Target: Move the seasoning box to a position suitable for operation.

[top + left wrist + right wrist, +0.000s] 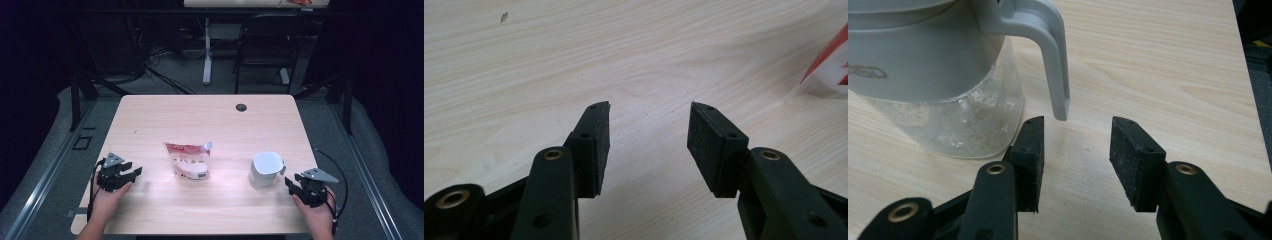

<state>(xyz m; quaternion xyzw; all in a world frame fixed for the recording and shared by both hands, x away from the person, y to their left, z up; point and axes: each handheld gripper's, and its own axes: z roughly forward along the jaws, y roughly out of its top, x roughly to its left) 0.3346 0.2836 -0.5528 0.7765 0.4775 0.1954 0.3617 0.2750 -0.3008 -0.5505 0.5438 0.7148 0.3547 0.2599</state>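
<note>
Black jaws of the right tongs [1075,150] stand wide apart with nothing between them, just short of the grey handle [1050,55] of the lidded jug [266,169], whose clear lower wall looks dusted with a pale residue. Left tongs [649,145] are likewise wide and empty, resting low over bare wood near the left edge of the counter [210,112], with the red-and-white spouted pouch [187,160] well apart to their right. Seen from the high view, pouch and jug lie side by side at mid-counter, the pouch flat with its spout toward the far right, the jug upright with its handle facing the right hand [317,217]. Judged stage: approach, before any grasp. Likely next move: the right tongs advance to straddle the handle and close, while the left tongs travel across to the pouch; the thin handle calls for careful centring between the pads.
</note>
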